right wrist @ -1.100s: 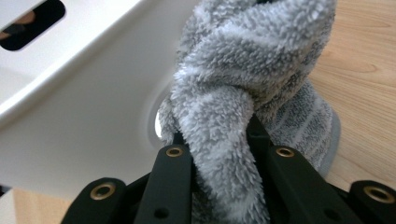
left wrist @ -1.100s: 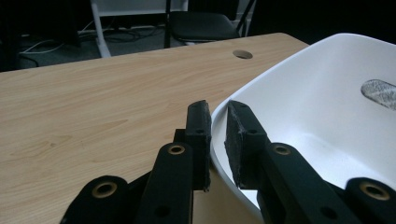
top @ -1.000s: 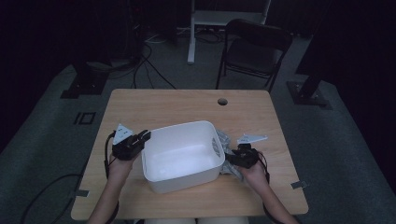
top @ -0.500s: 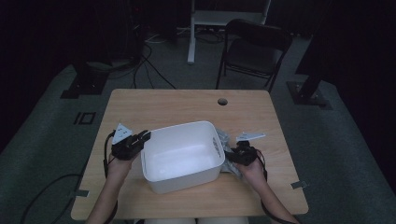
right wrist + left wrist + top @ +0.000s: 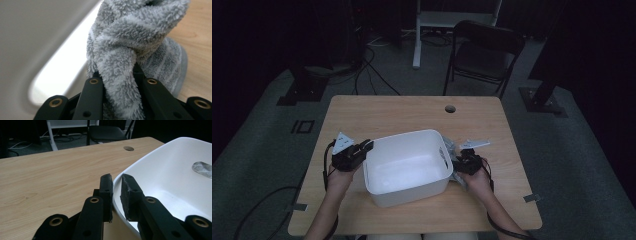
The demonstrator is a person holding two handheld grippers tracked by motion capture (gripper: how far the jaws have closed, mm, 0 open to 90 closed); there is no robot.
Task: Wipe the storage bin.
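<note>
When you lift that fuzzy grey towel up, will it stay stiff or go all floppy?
Probably floppy: the grey towel already bunches and folds between the right gripper jaws. Likely light, since it is fluffy cloth. It shouldn't slip easily; the pile looks grippy.

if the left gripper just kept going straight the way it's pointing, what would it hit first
Nothing new: the left gripper is already clamped on the white tub's rim. Straight on it would follow that rim, probably toward the table's far side.
</note>
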